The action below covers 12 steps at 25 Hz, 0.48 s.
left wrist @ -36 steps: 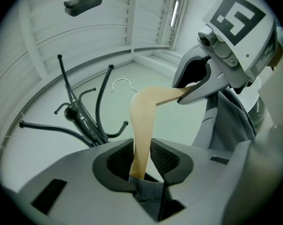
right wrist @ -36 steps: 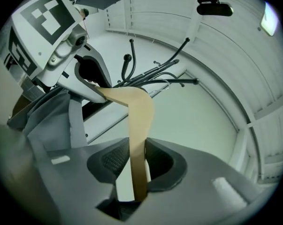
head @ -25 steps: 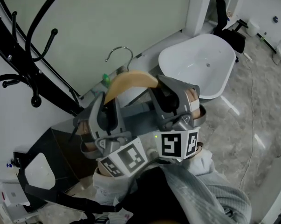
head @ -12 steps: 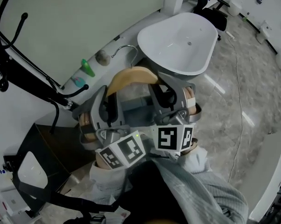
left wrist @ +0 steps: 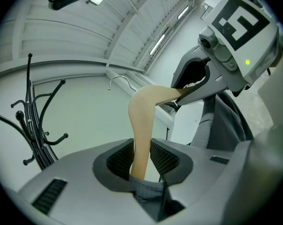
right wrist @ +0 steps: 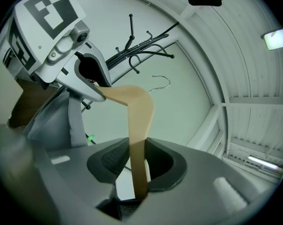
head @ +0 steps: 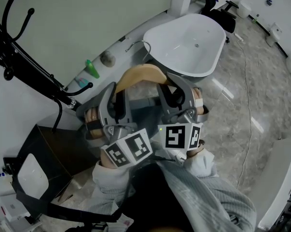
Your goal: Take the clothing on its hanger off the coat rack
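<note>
The wooden hanger [head: 140, 74] is held in the air between both grippers, and its metal hook [head: 141, 46] hangs on nothing. My left gripper [head: 117, 99] is shut on the hanger's left arm [left wrist: 143, 125], and my right gripper [head: 172, 94] is shut on its right arm [right wrist: 139, 125]. Grey clothing [head: 203, 187] drapes from the hanger down below the grippers; its cloth bunches at the left jaws [left wrist: 148, 191]. The black coat rack [head: 29, 66] stands apart at the upper left, with its hooks bare [right wrist: 141, 46].
A white tub [head: 184, 37] lies just beyond the hook. A black frame with a white panel [head: 34, 178] sits at the lower left. Small green items [head: 91, 67] lie by the wall. A thin cable [head: 246, 129] runs over the marble floor on the right.
The hanger and both grippers have drawn away from the coat rack; the hook now sits near the tub's rim. Both grips on the hanger are unchanged.
</note>
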Each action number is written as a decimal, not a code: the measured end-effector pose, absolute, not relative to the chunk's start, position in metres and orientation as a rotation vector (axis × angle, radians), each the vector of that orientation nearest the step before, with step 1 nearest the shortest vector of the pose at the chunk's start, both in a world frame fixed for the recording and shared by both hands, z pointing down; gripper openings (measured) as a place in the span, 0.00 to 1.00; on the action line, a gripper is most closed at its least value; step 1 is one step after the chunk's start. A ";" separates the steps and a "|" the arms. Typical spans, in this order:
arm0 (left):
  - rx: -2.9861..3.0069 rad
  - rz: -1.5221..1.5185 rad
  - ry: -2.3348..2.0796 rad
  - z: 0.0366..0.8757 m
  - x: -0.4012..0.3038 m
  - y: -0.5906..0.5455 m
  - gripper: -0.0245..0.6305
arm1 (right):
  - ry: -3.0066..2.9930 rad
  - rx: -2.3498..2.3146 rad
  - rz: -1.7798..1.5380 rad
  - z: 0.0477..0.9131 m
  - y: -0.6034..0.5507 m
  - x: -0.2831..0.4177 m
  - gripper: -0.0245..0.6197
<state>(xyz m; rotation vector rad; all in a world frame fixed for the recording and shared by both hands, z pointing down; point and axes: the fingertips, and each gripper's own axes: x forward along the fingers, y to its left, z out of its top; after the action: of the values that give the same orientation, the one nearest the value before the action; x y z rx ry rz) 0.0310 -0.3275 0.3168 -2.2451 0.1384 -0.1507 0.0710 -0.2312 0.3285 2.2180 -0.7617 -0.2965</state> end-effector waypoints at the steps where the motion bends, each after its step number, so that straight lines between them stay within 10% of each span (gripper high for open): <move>1: -2.245 -0.150 0.140 0.316 0.032 -0.327 0.20 | -0.762 2.217 -0.299 0.328 -0.231 0.072 0.20; 12: -2.263 -0.156 0.150 0.316 0.024 -0.332 0.20 | -0.752 2.182 -0.326 0.322 -0.236 0.064 0.20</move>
<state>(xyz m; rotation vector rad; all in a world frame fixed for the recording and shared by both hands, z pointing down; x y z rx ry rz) 0.0235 -0.3324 0.3162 -2.2630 0.1495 -0.1560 0.0636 -0.2363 0.3219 2.1816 -0.7521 -0.3259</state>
